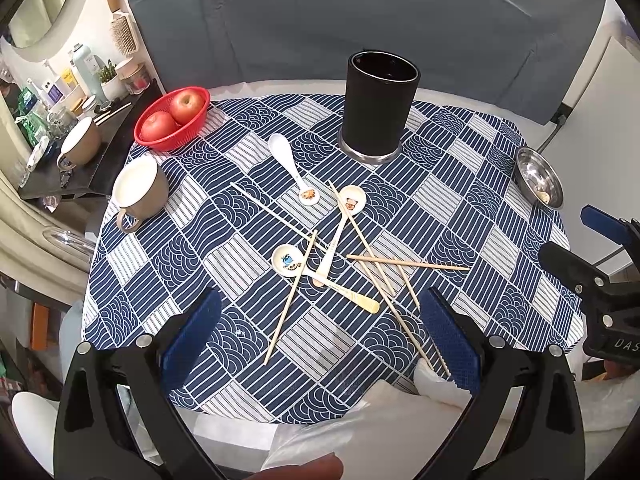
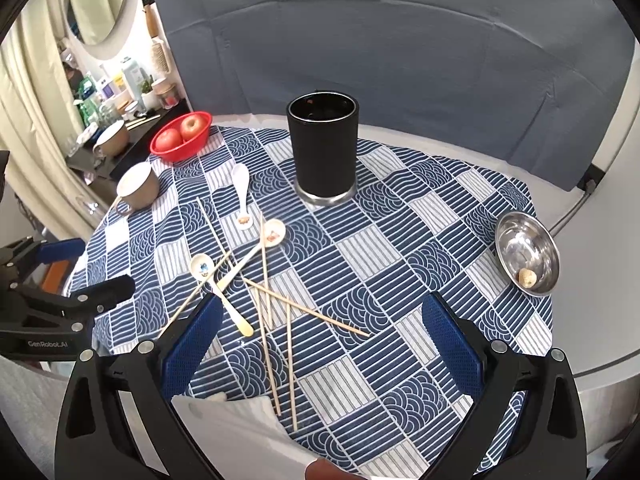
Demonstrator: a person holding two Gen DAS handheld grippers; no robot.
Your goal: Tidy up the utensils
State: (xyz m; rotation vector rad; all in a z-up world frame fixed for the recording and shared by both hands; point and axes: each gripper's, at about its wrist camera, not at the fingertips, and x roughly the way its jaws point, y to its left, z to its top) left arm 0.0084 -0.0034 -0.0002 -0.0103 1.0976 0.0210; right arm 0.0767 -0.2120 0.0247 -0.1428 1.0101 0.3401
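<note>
A tall black utensil holder [image 1: 379, 106] [image 2: 323, 146] stands upright at the back of the patterned tablecloth. Three white ceramic spoons lie scattered mid-table: one near the holder [image 1: 289, 164] [image 2: 242, 196], one with an orange picture [image 1: 340, 226] [image 2: 256, 250], one with a blue picture [image 1: 316, 276] [image 2: 218, 290]. Several wooden chopsticks [image 1: 406, 263] [image 2: 304, 307] lie crossed among them. My left gripper [image 1: 320, 336] is open and empty above the near table edge. My right gripper [image 2: 322, 340] is open and empty, hovering over the near chopsticks.
A red basket with two apples [image 1: 172, 118] [image 2: 182, 136] sits back left. A brown mug [image 1: 140, 190] [image 2: 136, 188] stands at the left edge. A steel bowl [image 1: 538, 182] [image 2: 527, 252] sits right. White tissue [image 1: 438, 388] [image 2: 232, 420] lies at the near edge. A cluttered shelf [image 1: 68, 100] is left.
</note>
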